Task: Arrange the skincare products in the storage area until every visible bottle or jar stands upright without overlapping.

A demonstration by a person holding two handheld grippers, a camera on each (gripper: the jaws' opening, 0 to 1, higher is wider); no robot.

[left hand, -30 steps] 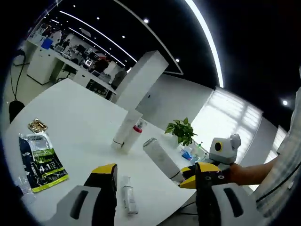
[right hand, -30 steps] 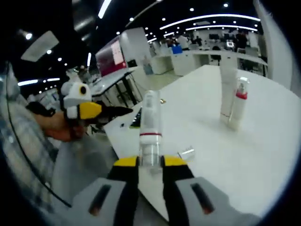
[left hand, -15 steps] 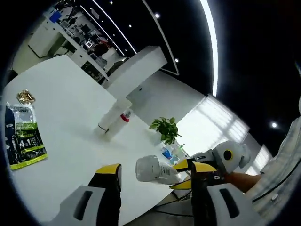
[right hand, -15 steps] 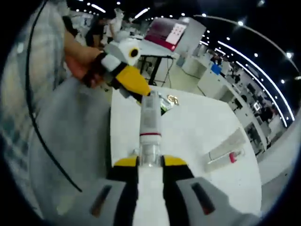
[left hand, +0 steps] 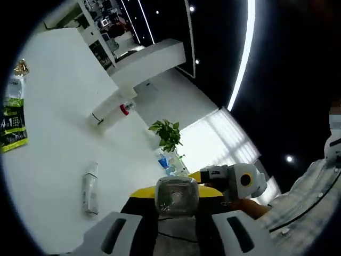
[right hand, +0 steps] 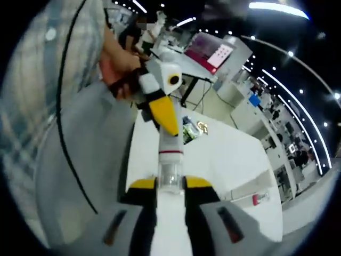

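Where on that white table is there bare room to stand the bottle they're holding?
The widest bare stretch of the table lies between the green packet and the lying small bottle. More bare surface runs from that bottle toward the paired bottles. It is crowded at the near edge, where both grippers meet on the held bottle.

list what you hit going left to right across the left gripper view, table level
green snack packet → small bottle lying flat → two upright bottles → potted plant → right tool
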